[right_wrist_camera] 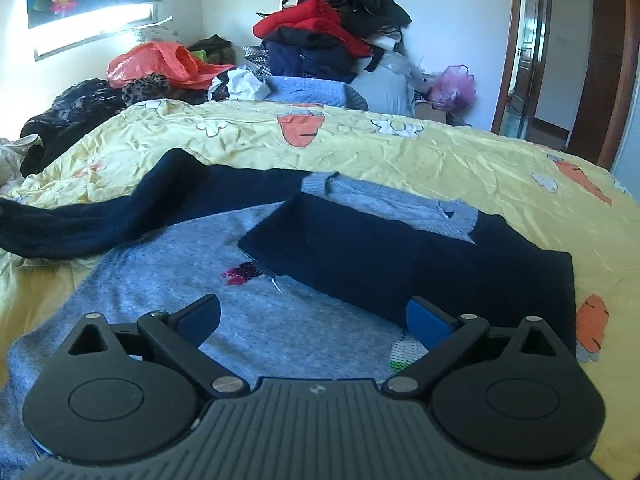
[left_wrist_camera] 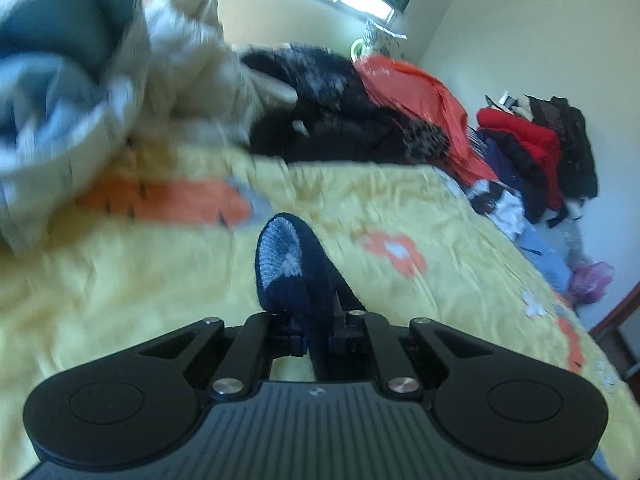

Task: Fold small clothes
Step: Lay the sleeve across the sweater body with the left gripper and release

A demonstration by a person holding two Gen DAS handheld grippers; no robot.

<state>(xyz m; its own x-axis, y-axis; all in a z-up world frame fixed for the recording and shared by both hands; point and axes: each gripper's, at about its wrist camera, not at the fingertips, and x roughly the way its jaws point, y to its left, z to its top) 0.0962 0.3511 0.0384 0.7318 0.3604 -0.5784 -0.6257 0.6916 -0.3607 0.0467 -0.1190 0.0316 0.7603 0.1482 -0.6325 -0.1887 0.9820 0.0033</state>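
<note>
A small grey-blue sweater (right_wrist_camera: 192, 264) with navy sleeves lies flat on the yellow bedspread (right_wrist_camera: 400, 148). Its right navy sleeve (right_wrist_camera: 400, 256) is folded across the chest. The left navy sleeve (right_wrist_camera: 120, 208) stretches out to the left. My left gripper (left_wrist_camera: 316, 328) is shut on the navy cuff (left_wrist_camera: 288, 268) of that sleeve and holds it above the bedspread (left_wrist_camera: 140, 280). My right gripper (right_wrist_camera: 312, 320) is open and empty, low over the sweater's hem.
Piles of clothes sit at the far side of the bed: black garments (left_wrist_camera: 340, 112), an orange bag (left_wrist_camera: 420, 92), a red and dark stack (right_wrist_camera: 332, 28). A light bundle (left_wrist_camera: 80, 92) lies near the left gripper. A doorway (right_wrist_camera: 532, 52) is at right.
</note>
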